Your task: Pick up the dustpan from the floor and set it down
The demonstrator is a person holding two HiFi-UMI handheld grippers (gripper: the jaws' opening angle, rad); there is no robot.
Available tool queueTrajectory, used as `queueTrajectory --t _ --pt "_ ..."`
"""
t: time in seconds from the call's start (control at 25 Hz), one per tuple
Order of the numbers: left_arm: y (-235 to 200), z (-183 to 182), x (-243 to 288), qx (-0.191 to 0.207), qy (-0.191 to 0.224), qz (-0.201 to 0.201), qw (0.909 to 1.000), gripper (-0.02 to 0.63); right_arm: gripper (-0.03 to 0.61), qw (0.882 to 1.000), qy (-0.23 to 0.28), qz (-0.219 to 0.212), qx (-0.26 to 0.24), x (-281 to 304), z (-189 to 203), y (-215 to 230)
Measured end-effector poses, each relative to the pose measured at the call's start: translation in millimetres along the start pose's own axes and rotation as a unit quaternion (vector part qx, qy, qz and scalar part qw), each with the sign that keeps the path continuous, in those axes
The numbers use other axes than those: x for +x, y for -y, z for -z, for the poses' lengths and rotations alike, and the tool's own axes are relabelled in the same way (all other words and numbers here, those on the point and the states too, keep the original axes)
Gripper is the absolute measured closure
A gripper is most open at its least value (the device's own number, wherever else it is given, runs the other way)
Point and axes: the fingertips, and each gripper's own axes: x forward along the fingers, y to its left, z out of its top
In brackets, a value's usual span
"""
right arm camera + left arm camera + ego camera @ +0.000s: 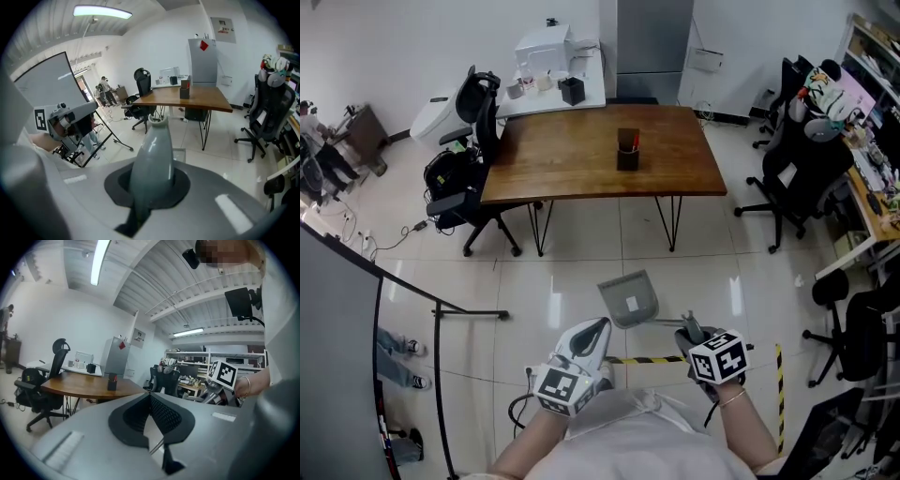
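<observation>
In the head view the grey dustpan (629, 300) hangs above the tiled floor, its pan pointing away from me toward the table. My right gripper (687, 328) is shut on its handle. In the right gripper view the grey handle (152, 159) runs out from between the dark pads of that gripper (149, 187), and a corner of the pan shows beyond it. My left gripper (598, 328) is held just left of the dustpan, not touching it. In the left gripper view its jaws (152, 427) are shut with nothing between them.
A wooden table (675, 169) with a black pen cup (627, 150) stands ahead. A black office chair (473, 178) is at its left, another (797, 178) at its right. A black rail stand (441, 319) is on my left. Yellow-black tape (778, 366) marks the floor.
</observation>
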Motion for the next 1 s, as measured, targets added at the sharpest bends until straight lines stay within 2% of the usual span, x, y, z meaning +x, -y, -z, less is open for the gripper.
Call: queueTrajectory --t 0.28,0.44,0.56,0.72,1.0 --pt "76 20 -33 0.03 0.005 -0.024 0.9992 0.598 0.578 0.999 -0.017 -0.031 -0.015 -37 81 -11" --pt "103 27 -49 0.012 0.008 -0.038 0.9992 0.598 0.578 0.999 -0.029 -0.035 -0.013 -58 118 -8" --pt "109 30 -59 0.019 0.008 -0.046 0.9987 0.598 0.578 0.999 -0.032 -0.036 -0.012 -64 132 -10" --pt "115 35 -70 0.006 -0.002 -0.042 0.9991 0.598 0.578 0.999 -0.033 -0.028 -0.009 -66 148 -9" --pt "107 35 -71 0.002 0.001 -0.052 0.9987 0.598 0.578 0.999 -0.044 -0.019 -0.018 -58 148 -3"
